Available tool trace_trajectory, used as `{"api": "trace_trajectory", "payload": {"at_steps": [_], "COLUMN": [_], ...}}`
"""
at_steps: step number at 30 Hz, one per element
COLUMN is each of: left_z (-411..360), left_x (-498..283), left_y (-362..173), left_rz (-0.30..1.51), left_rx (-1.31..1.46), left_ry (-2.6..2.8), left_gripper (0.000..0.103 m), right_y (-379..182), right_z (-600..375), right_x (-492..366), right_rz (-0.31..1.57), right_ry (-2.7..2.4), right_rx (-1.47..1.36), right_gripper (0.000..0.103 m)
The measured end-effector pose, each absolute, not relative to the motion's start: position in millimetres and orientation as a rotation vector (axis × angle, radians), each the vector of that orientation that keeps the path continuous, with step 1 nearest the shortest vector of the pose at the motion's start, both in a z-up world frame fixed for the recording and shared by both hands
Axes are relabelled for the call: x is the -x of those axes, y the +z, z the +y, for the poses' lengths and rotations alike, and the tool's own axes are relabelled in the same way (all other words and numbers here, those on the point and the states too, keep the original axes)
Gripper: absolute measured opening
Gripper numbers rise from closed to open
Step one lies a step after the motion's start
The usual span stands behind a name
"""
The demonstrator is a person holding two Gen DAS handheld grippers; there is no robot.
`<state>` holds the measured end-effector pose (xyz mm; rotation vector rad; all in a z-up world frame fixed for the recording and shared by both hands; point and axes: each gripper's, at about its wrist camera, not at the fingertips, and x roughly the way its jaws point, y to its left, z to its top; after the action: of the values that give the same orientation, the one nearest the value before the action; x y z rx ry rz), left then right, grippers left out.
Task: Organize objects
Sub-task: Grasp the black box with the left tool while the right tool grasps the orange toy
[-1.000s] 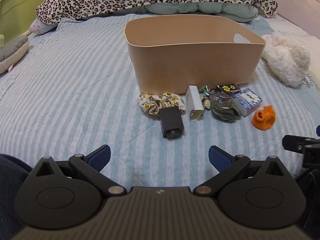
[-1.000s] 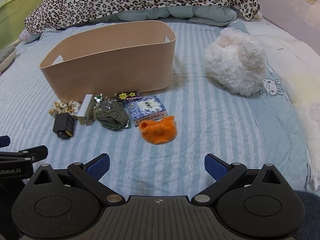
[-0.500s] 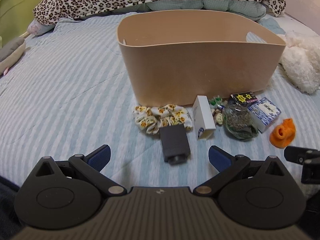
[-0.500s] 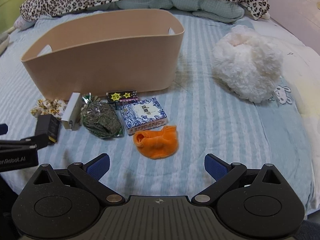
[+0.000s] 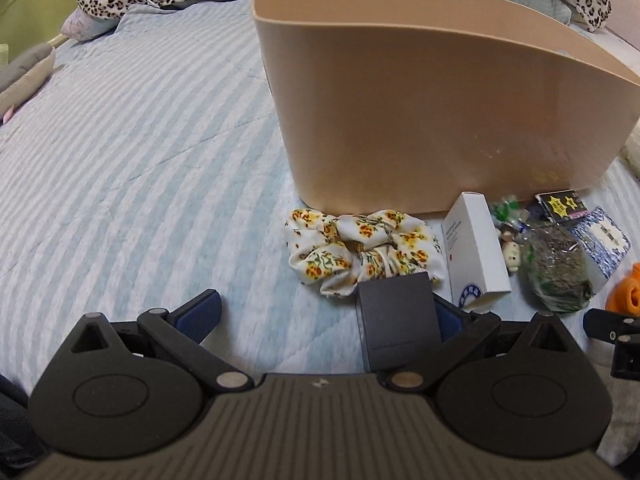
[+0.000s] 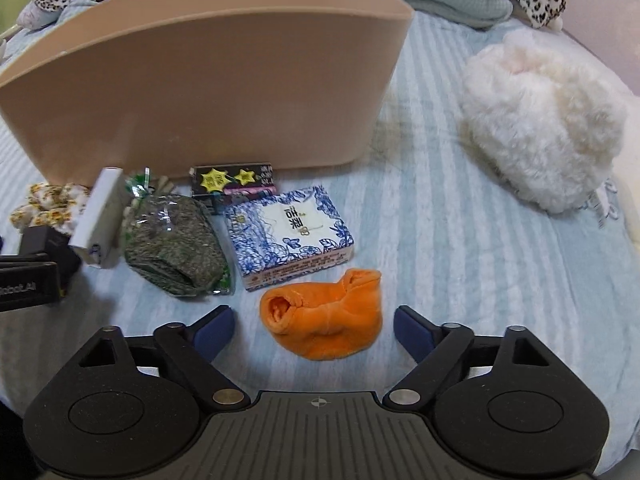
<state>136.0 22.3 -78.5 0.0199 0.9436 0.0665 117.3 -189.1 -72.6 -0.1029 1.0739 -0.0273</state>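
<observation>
Only beside the right tool (image 6: pixel 314 326): a fluffy white toy (image 6: pixel 544 124).

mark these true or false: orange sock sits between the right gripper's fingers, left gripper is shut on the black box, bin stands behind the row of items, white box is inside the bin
1. The orange sock lies between the open fingers of the right hand-held gripper. True.
2. The left hand-held gripper is shut on the black box. False: its fingers are spread, and the box lies by the right-side one.
3. The tan bin stands behind the row of items. True.
4. The white box is inside the bin. False: it lies on the bedspread in front of it.
</observation>
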Motion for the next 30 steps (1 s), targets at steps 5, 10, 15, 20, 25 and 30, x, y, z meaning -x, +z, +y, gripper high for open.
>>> {"api": "trace_trajectory", "payload": {"at_steps": [5, 10, 15, 20, 25, 30], "left_z": [15, 18, 2, -1, 5, 13], "left_x": [-135, -127, -116, -108, -101, -88], "left_y": [-86, -80, -77, -75, -69, -48], "left_rz": [0.918, 0.892, 0.863, 0.852, 0.865, 0.853], "left_rx": [-0.073, -0.046, -0.098, -0.110, -0.074, -0.016], "left_ry": [0.059, 0.023, -0.044, -0.056, -0.062, -0.088], "left_gripper": [0.103, 0.086, 0.046, 0.034, 0.034, 0.034], "right_y": [-76, -74, -70, -64, -54, -31], "right_z": [-193, -191, -194, -196, -200, -202], "right_x": [-118, -114, -111, -105, -98, -87], "right_rz": [1.050, 1.033, 1.026, 1.008, 0.984, 0.926], "right_ry": [-0.033, -0.029, -0.027, -0.018, -0.017, 0.005], "right_rx": [0.075, 0.074, 0.053, 0.039, 0.016, -0.022], "right_gripper": [0.077, 0.049, 0.024, 0.018, 0.017, 0.017]}}
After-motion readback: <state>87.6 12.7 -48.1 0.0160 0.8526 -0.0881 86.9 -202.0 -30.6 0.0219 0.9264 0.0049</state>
